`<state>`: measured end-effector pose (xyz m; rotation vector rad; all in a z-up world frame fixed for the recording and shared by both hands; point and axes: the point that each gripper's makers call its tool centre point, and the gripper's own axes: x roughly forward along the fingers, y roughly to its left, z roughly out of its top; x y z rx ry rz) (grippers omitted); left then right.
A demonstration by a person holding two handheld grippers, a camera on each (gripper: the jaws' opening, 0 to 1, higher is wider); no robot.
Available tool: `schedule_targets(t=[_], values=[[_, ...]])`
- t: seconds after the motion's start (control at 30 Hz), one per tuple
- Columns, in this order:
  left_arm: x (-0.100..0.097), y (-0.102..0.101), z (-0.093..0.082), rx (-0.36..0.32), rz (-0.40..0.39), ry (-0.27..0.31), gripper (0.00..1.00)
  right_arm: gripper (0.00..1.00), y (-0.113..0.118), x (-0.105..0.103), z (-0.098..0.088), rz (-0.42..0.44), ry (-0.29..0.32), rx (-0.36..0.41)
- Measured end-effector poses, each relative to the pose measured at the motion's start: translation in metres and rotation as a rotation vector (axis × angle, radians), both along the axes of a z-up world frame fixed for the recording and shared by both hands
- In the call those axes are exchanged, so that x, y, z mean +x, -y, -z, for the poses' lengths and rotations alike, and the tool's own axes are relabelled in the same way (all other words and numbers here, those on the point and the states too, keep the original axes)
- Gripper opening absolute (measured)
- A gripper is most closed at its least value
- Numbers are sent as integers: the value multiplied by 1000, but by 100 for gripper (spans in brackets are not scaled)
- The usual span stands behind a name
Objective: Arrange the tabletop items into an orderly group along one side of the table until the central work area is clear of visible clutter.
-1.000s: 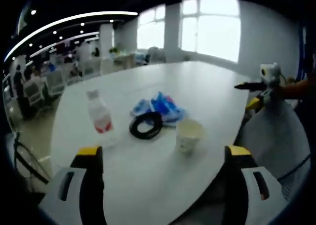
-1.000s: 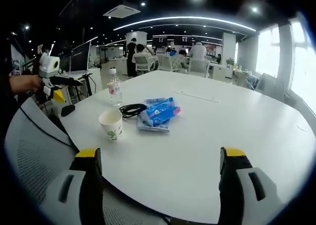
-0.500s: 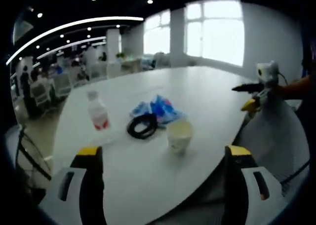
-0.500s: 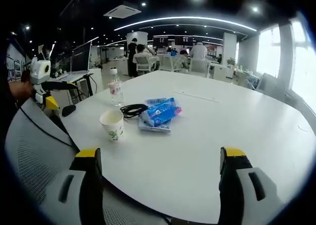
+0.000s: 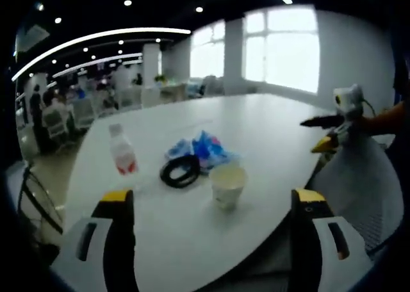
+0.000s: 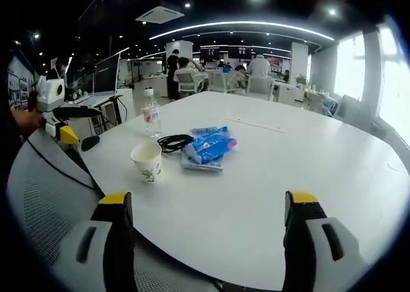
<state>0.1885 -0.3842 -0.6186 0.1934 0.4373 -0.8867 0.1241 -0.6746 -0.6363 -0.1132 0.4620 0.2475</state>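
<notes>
Four things are sitting clustered near the edge of the round white bench [image 6: 307,177]. Going left to right in the right gripper view: one white paper cup [image 6: 147,161] standing upright, mouth up; one clear plastic water bottle with a red label [image 6: 150,114] standing upright behind it; one coiled black cable [image 6: 172,142] lying flat; and one pile of blue plastic packets [image 6: 209,147] with its long axis running slantwise. The left gripper [image 5: 211,202] and the right gripper [image 6: 208,205] are each holding their jaws wide apart, gripping nothing, well short of the cluster.
</notes>
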Motion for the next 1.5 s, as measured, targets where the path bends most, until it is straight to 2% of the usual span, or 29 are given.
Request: schedule_targets(t=[0.13, 0.2, 0.3, 0.33, 0.37, 0.5, 0.6, 0.63, 0.67, 0.7, 0.73, 0.83, 1.1, 1.5], values=[[-6, 1, 6, -1, -34, 27, 100, 99, -1, -1, 1, -7, -2, 2], [-6, 3, 6, -6, -26, 26, 100, 100, -2, -1, 1, -10, -4, 2], [-1, 10, -3, -71, -52, 16, 100, 100, -2, -1, 1, -10, -3, 3], [-3, 15, 0, -43, -28, 44, 100, 100, -2, 0, 1, -11, -3, 3], [0, 12, 5, -36, -44, 25, 100, 100, -2, 0, 0, -9, 0, 2], [0, 11, 7, -25, -47, 30, 100, 100, -2, 0, 2, -14, -5, -4], [0, 13, 2, -56, -50, 35, 100, 100, -2, -1, 3, -14, -15, -1], [-1, 15, -1, -87, -48, 32, 100, 100, -1, 0, 0, -6, -9, 17], [-3, 15, 7, -30, -31, 33, 100, 100, -2, -3, 4, -13, -40, 23], [-3, 14, 8, -16, -31, 33, 100, 100, -1, -2, 2, -21, -51, 5], [-3, 16, 4, -37, -27, 42, 100, 100, 0, -1, -1, -24, -59, -6], [-5, 17, 7, -10, -11, 48, 100, 100, -8, 5, -10, -52, -65, -3], [-5, 18, 6, -12, -5, 58, 100, 100, -17, 20, -22, -89, -85, -34], [-6, 17, 4, -21, -5, 71, 100, 97, -25, 50, -43, -112, -62, -57]])
